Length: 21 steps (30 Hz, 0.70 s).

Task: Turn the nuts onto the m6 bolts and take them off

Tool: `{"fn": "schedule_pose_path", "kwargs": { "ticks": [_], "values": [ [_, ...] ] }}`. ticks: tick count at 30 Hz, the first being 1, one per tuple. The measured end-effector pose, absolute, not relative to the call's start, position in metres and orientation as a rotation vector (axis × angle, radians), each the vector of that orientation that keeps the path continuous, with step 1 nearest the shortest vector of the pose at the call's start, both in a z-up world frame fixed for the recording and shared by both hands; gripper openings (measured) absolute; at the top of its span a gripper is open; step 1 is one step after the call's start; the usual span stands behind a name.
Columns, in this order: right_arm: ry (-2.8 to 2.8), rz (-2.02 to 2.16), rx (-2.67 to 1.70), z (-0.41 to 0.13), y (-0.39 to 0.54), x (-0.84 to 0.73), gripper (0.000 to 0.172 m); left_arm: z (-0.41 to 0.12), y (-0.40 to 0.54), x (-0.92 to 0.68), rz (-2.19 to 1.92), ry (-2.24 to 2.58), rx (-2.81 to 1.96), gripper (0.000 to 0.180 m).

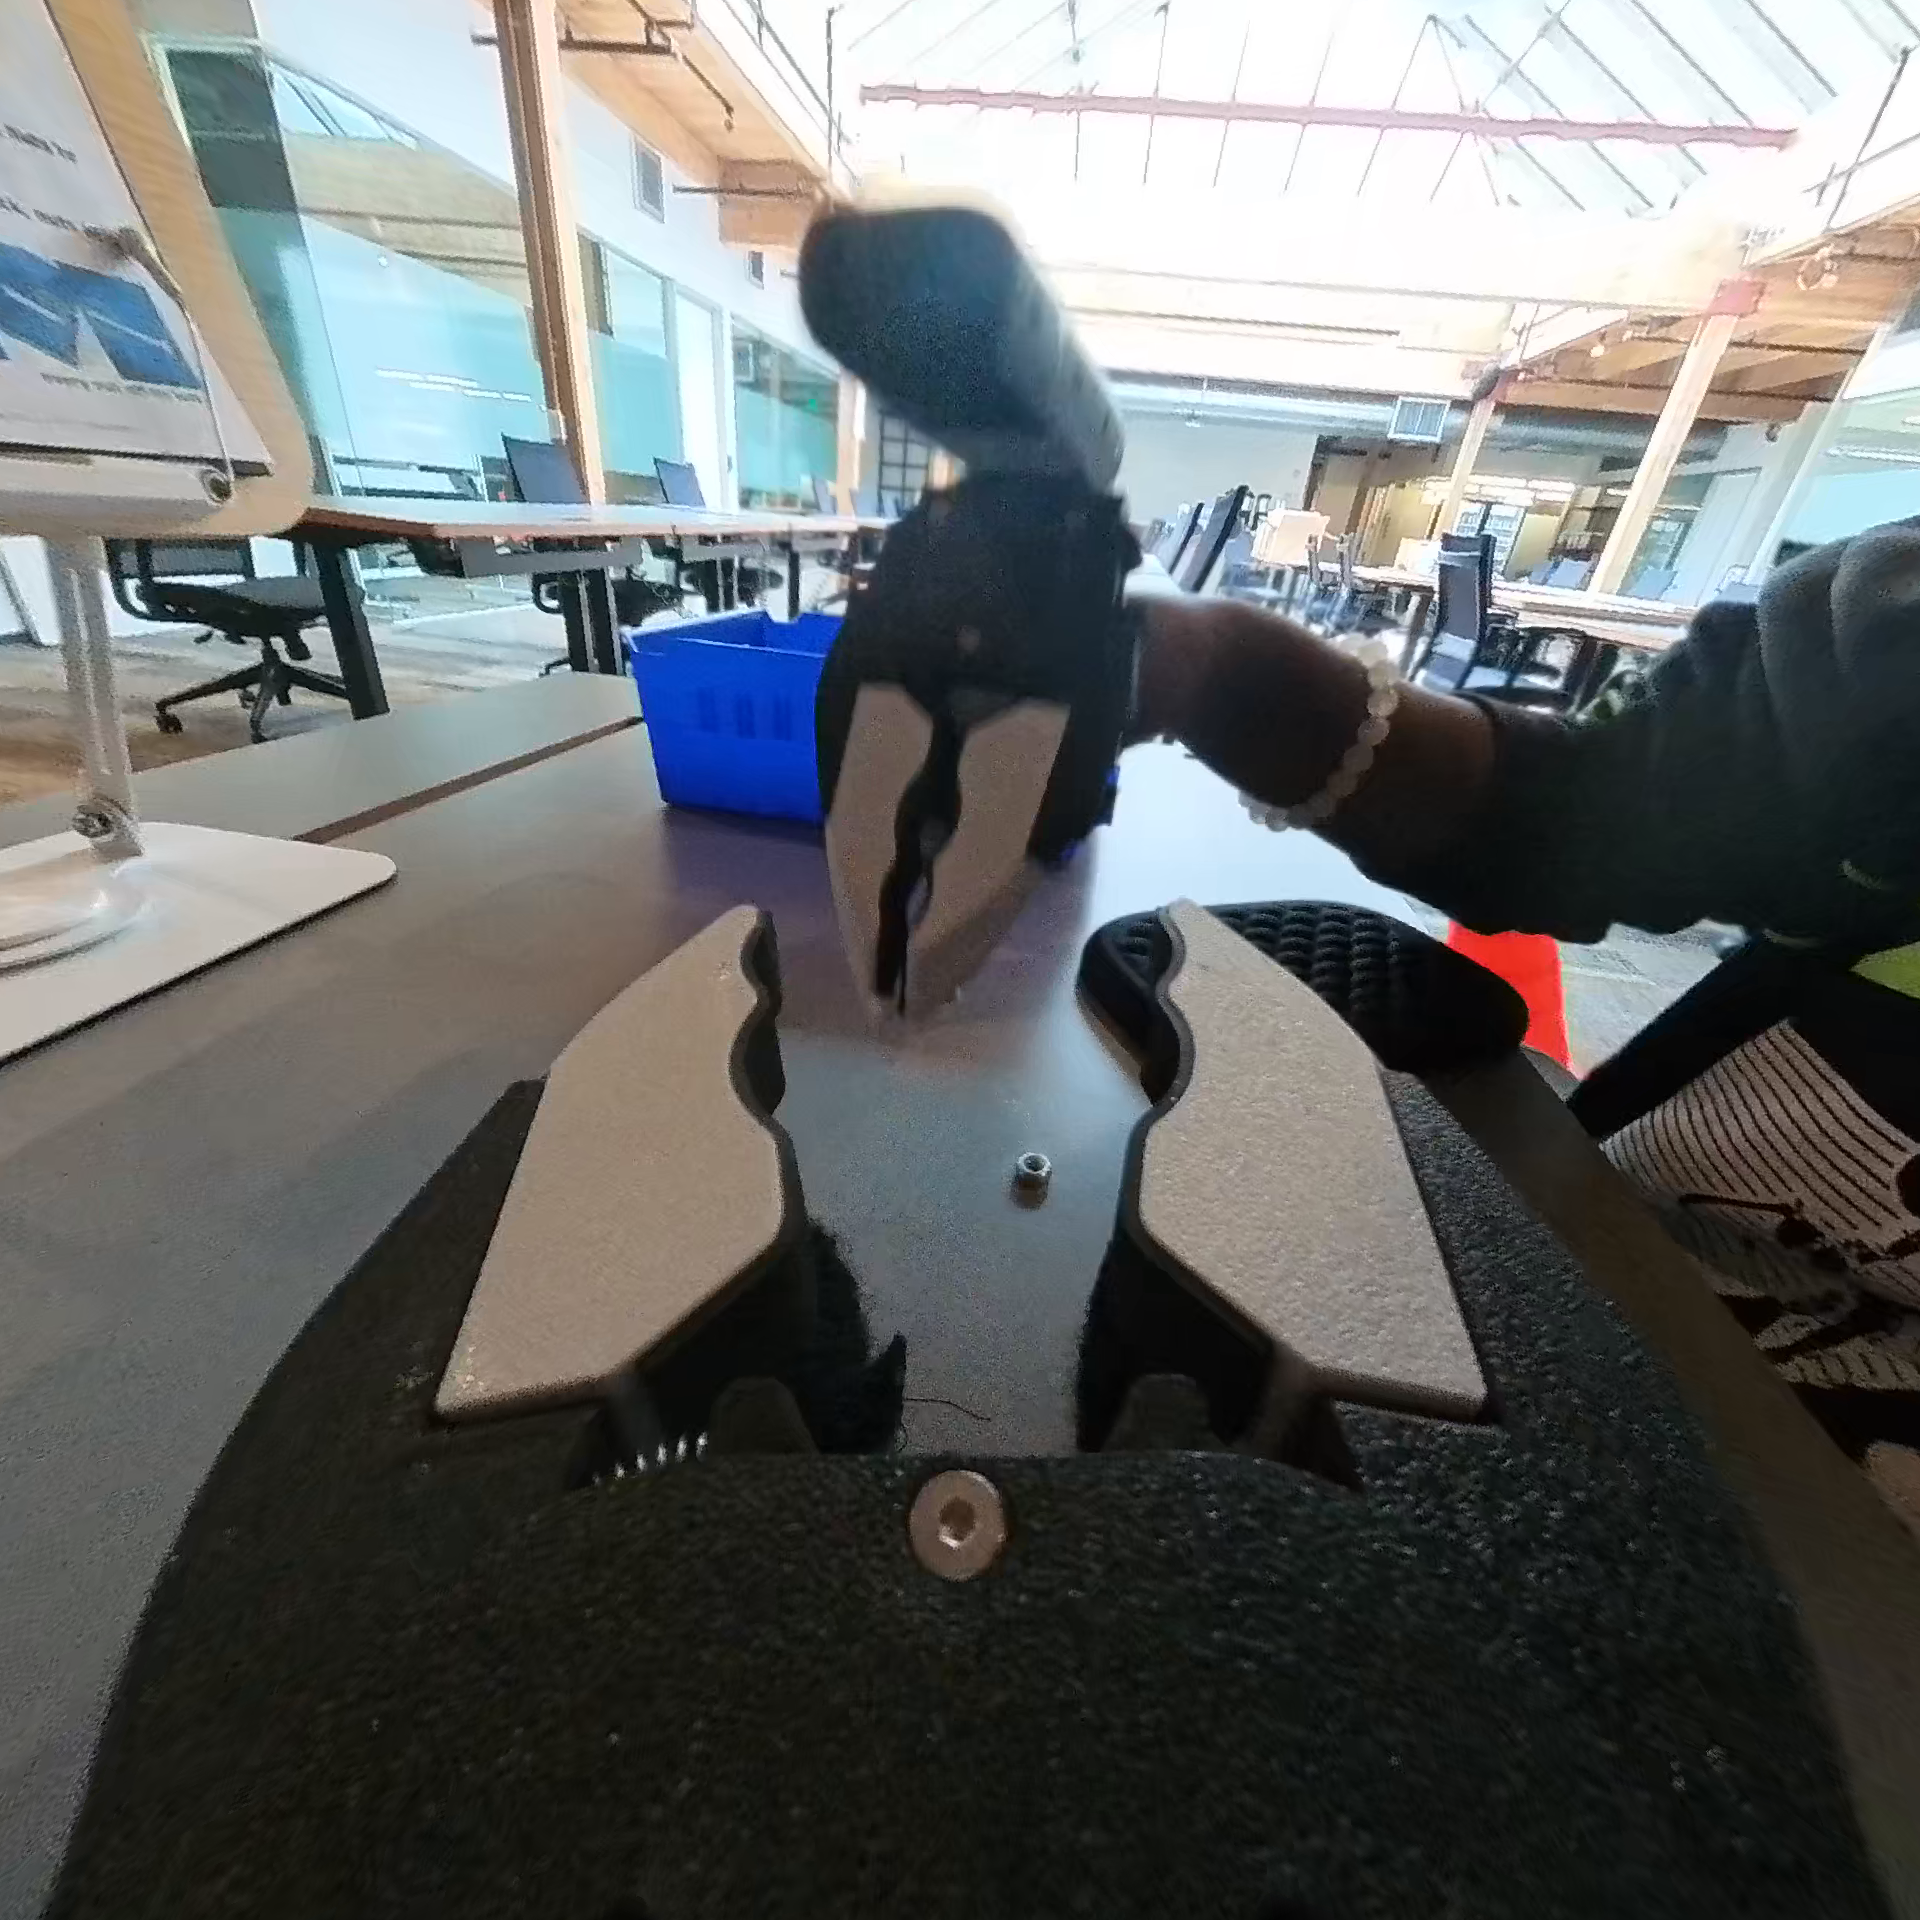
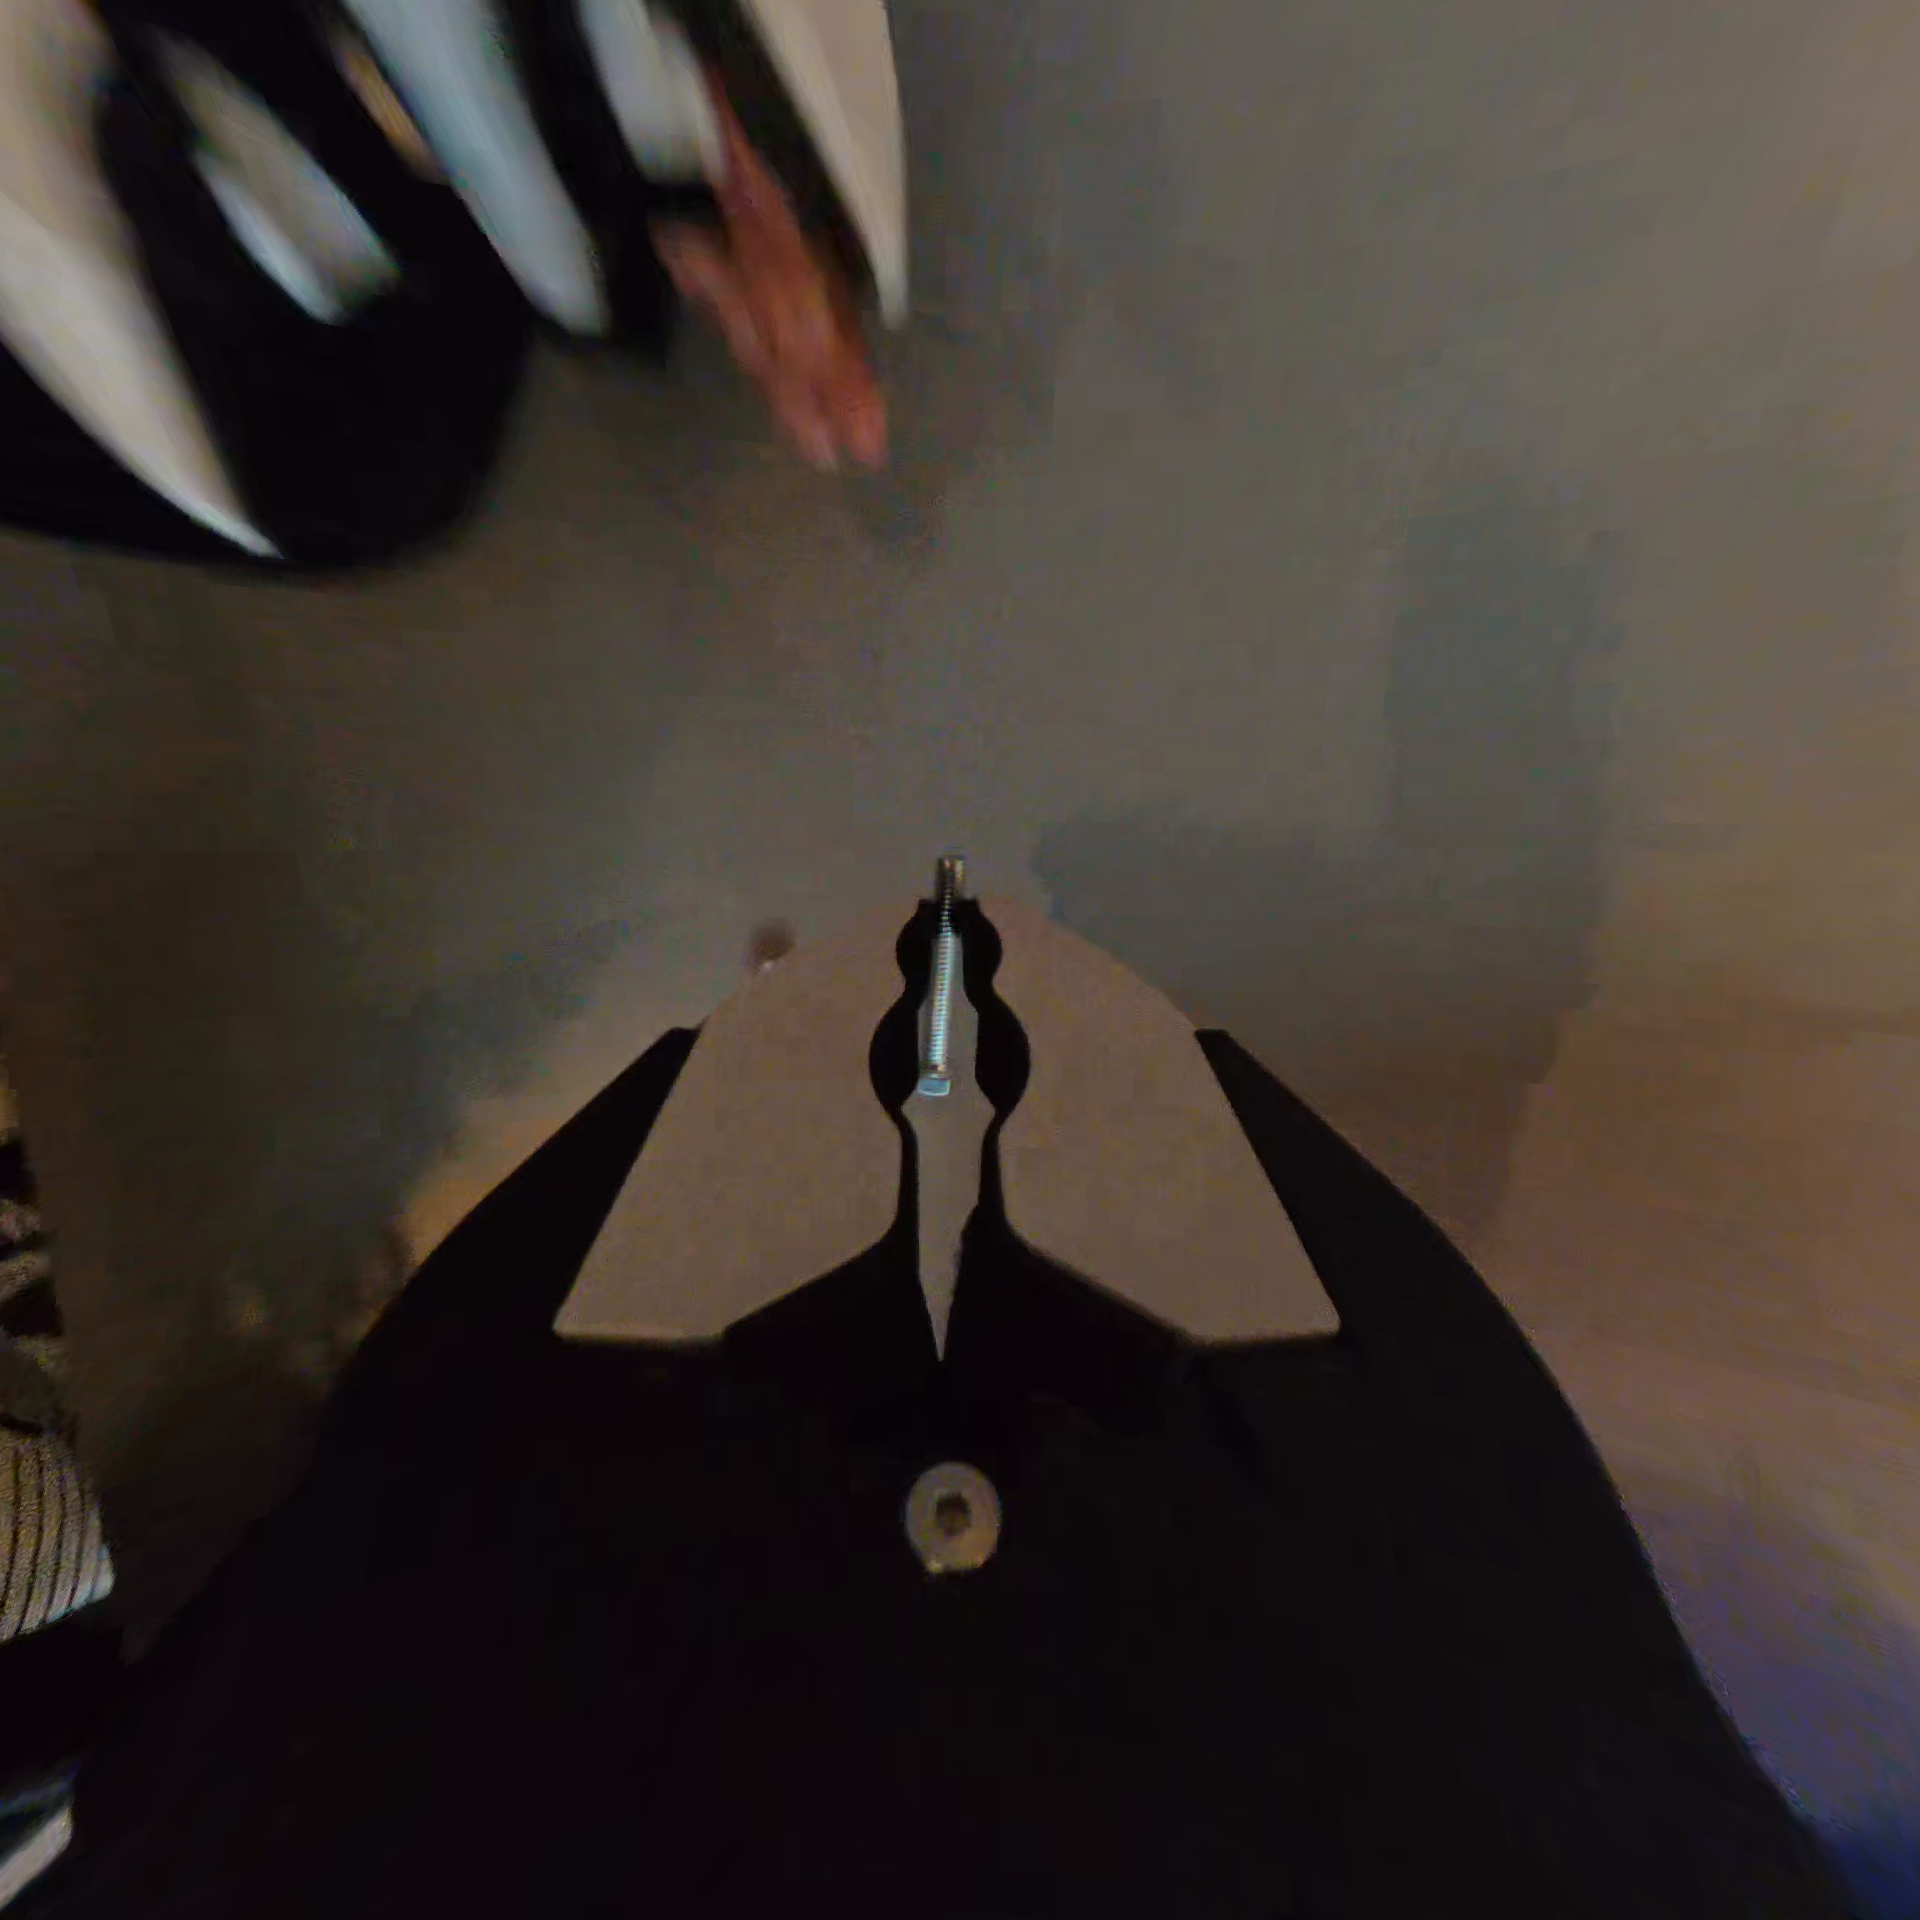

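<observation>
In the left wrist view my left gripper (image 1: 966,914) is open and low over the dark table (image 1: 416,935). A small silver nut (image 1: 1031,1177) lies on the table between its fingers, nearer the right finger (image 1: 1278,1164) and touching neither. My right gripper (image 1: 899,997) points down just ahead, with its tips close to the table. In the right wrist view my right gripper (image 2: 948,914) is shut on a silver threaded bolt (image 2: 943,987). The bolt lies along the fingers and its end sticks out past the tips. A small dark blurred spot (image 2: 770,943) lies on the table left of the tips.
A blue bin (image 1: 738,707) stands on the table behind the right gripper. A white stand base (image 1: 187,914) sits at the left. A person's hand with a bead bracelet (image 1: 1299,707) holds the right gripper. A black mesh chair back (image 1: 1371,977) and an orange cone (image 1: 1517,977) are at the right edge. My right fingertips sit around 9 cm from my left ones. Between my right fingertips and the small dark blurred spot (image 2: 770,943) there is roughly 6 cm. It is also in sight in the left wrist view (image 1: 1019,1184).
</observation>
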State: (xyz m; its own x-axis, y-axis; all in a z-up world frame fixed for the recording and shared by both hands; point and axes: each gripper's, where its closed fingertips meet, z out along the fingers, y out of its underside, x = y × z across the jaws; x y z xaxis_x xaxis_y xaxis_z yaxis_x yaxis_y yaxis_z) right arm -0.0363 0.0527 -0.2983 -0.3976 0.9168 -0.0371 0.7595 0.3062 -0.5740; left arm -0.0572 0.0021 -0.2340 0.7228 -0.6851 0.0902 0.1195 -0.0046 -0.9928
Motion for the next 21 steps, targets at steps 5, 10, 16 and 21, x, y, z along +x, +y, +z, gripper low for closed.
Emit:
{"fn": "schedule_pose_path", "kwargs": {
  "ticks": [5, 10, 16, 21],
  "values": [
    [-1.989, 1.174, -1.032, -0.183, 0.034, -0.069, 0.004, -0.237, 0.009, -0.056, -0.610, 0.548, -1.406, 0.062],
    [-1.718, 1.489, -0.735, -0.122, 0.023, -0.083, 0.005, -0.232, 0.024, -0.052, -0.685, 0.566, -1.344, 0.044],
    [-1.406, 1.873, -0.640, -0.135, 0.020, -0.085, 0.004, -0.231, 0.028, -0.053, -0.681, 0.547, -1.326, 0.042],
    [-1.458, 1.844, -0.609, -0.147, 0.012, -0.085, 0.004, -0.231, 0.028, -0.055, -0.675, 0.532, -1.332, 0.033]
  ]
}}
